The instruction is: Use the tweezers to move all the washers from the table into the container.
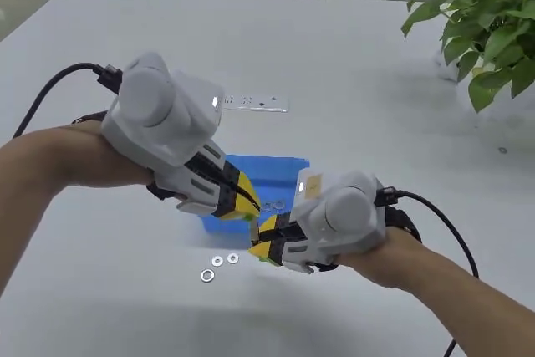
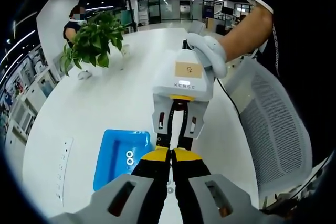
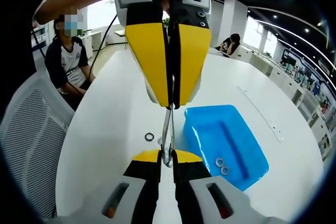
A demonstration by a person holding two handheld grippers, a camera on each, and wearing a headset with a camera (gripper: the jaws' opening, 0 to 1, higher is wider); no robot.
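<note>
Jaws of the left gripper are clenched on the tweezers. Three washers lie on the desk just near of the blue container, which holds two. At right, the right gripper pinches the tweezers' other end, so I'd settle them in one firm grip, tips free, before lowering onto a washer.

plant sitting at tabletop's far right | power strip lying mid-tabletop | mesh chair standing alongside

Left gripper jaws together, right gripper opposite, washers in blue container
</note>
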